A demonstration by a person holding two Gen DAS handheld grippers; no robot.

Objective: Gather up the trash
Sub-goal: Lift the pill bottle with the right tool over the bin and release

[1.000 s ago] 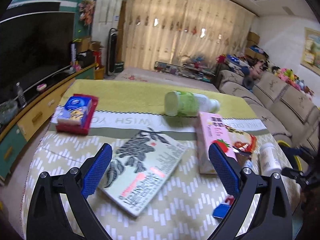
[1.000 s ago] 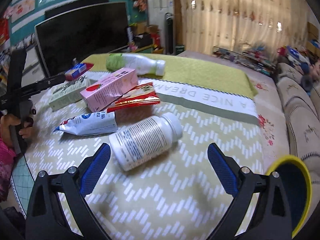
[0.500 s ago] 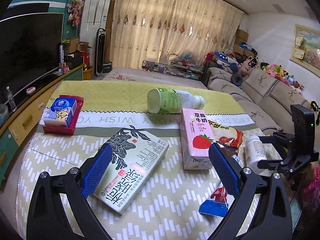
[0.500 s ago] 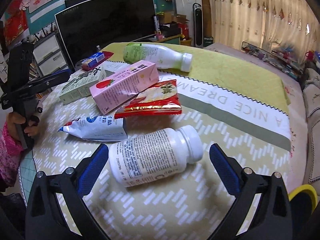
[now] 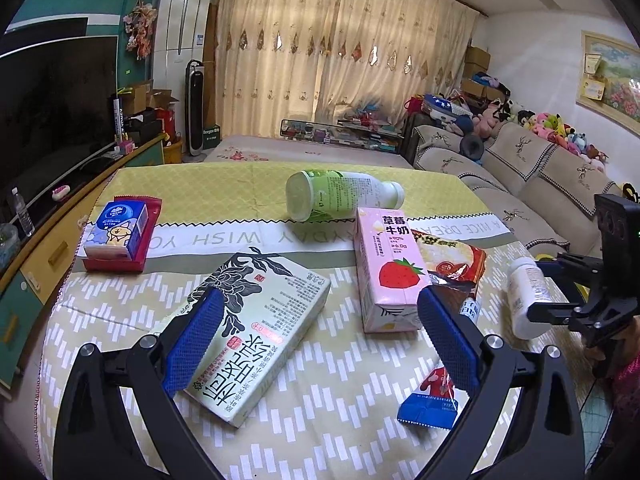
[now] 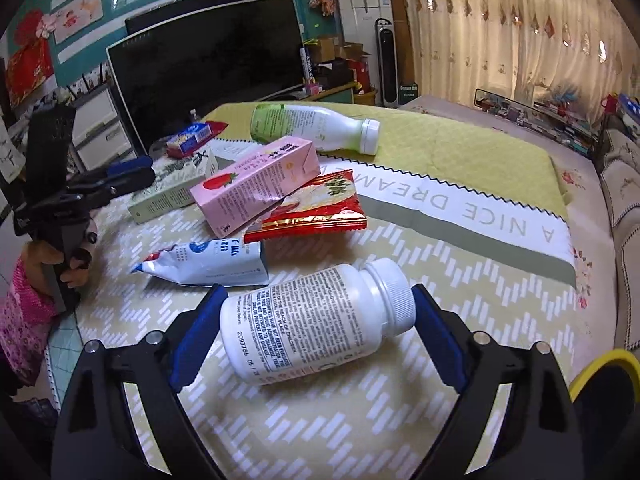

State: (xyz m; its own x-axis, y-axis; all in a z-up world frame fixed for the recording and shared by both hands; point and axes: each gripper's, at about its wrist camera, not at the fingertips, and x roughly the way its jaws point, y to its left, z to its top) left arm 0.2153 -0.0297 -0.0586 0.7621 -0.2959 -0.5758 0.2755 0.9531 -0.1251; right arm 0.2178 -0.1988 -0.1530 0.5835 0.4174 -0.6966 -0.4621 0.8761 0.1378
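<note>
The worktop (image 5: 360,432) wears a quilted cloth, yellow at the far end, pale green with white dashes nearer. At far left a glossy blue tissue packet (image 5: 120,228) sits in a red wrapper. Next lies a flat rectangular cardboard tea box (image 5: 256,340) printed with black leaves. The left tongs (image 5: 320,340) hover spread above it, their blue ribbed pads (image 5: 194,336) pinching nothing. Behind lies a smooth plastic bottle (image 5: 340,196), green-labelled, on its side. A pink strawberry milk carton (image 5: 388,268), a squared block, overlaps a shiny red snack packet (image 5: 452,260). A crumpled blue-and-white foil pouch (image 6: 208,260) lies beside them. Farthest right, a white cylindrical pill bottle (image 6: 316,320) with a ribbed cap rests on its side between the right tongs (image 6: 316,332), which have just been closing around it; whether the pads press on it I cannot tell. A yellow rim (image 6: 600,364) shows at the worktop's edge.
</note>
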